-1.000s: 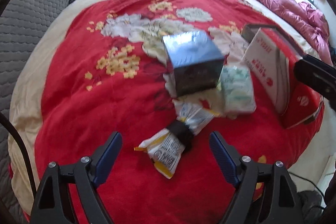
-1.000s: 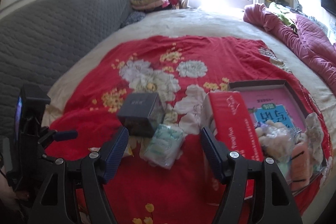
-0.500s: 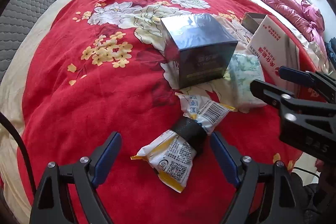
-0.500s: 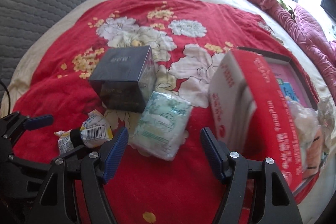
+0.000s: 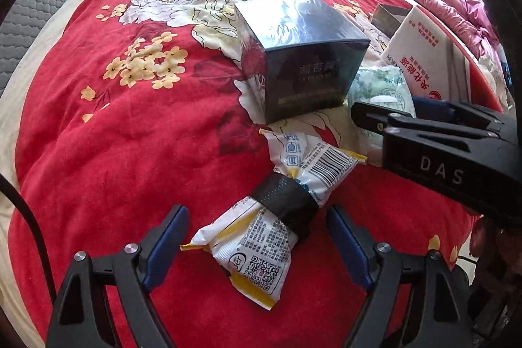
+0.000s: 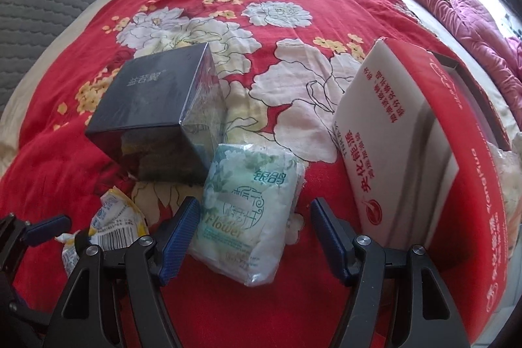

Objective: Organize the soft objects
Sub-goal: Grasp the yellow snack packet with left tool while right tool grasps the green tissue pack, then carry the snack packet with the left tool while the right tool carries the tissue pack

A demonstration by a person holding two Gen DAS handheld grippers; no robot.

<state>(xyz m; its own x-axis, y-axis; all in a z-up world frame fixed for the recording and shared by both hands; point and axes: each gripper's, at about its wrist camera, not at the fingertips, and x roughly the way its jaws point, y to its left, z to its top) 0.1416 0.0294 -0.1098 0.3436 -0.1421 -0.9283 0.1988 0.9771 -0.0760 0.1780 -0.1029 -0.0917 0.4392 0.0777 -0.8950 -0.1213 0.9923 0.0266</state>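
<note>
**Both grippers over soft packs on the red blanket**

The left gripper (image 5: pixel 257 238) hung wide open around the taped snack packet (image 5: pixel 277 211), untouched. The right gripper (image 6: pixel 254 229) was closing around the tissue pack (image 6: pixel 251 204), just beside the dark box (image 6: pixel 156 113), pads not yet pressing.

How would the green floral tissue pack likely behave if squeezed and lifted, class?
The tissue pack would probably squash rather than resist: its film wrap looks puffy and wrinkled. It likely weighs little for its bulk. The glossy film may slip a bit between the closing pads of the right claw, which flank it without pressing yet.
</note>
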